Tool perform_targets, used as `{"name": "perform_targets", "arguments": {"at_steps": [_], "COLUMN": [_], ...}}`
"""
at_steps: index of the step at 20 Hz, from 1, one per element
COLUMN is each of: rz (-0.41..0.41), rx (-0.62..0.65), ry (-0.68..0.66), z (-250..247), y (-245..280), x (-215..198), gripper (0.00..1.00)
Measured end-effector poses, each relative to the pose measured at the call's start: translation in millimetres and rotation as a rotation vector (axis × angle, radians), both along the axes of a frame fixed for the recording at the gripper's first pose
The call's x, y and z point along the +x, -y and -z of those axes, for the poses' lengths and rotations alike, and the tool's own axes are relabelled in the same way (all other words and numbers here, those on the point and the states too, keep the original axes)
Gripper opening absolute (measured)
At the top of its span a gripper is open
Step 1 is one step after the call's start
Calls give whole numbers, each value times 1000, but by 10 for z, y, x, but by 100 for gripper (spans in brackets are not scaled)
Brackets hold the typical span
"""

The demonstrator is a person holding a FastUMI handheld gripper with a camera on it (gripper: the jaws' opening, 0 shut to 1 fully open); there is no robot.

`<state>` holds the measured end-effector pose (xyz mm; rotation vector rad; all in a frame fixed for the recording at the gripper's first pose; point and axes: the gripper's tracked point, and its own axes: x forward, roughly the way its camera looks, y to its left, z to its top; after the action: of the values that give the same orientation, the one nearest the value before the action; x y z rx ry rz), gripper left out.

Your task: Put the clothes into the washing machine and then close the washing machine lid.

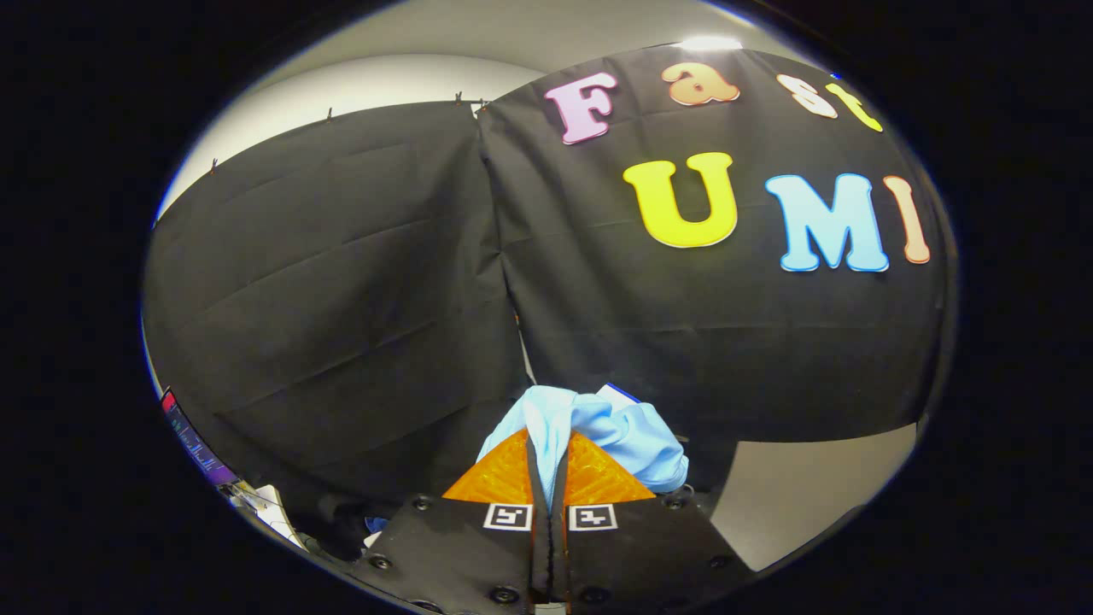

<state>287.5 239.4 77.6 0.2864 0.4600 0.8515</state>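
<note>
**Cloth pinched between the fingers**

The cloth [598, 431] is a light blue garment, soft and crumpled, with many folds. A narrow strip of it runs down into the slit between the two fingers [511, 474], and the rest bulges out just past the tips, more toward 2 o'clock than toward 10 o'clock. At its top a small white corner with a dark blue edge sticks out.

The gripper [548, 478] is almost fully closed: both fingers press on the strip of cloth, with only a thin gap between them. The finger pads are triangle-shaped with a fine ribbed texture, and each carries a small square marker at its base. The body behind them is flat and matte, with round screws.

Beyond the cloth, from 9 to 3 o'clock, hangs the black wall [341, 282], a matte fabric with long creases. At 5 o'clock there is a pale smooth surface [811, 487]. At 8 o'clock a screen [192, 440] shows at an angle.
</note>
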Motion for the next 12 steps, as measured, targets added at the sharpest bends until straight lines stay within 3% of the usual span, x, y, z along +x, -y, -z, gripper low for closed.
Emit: {"name": "perform_targets", "arguments": {"at_steps": [5, 12], "rz": [-25, 8], "rx": [-7, -68], "ry": [2, -38], "z": [49, 443], "y": [-586, -1077], "x": [-85, -46], "gripper": [2, 2]}}
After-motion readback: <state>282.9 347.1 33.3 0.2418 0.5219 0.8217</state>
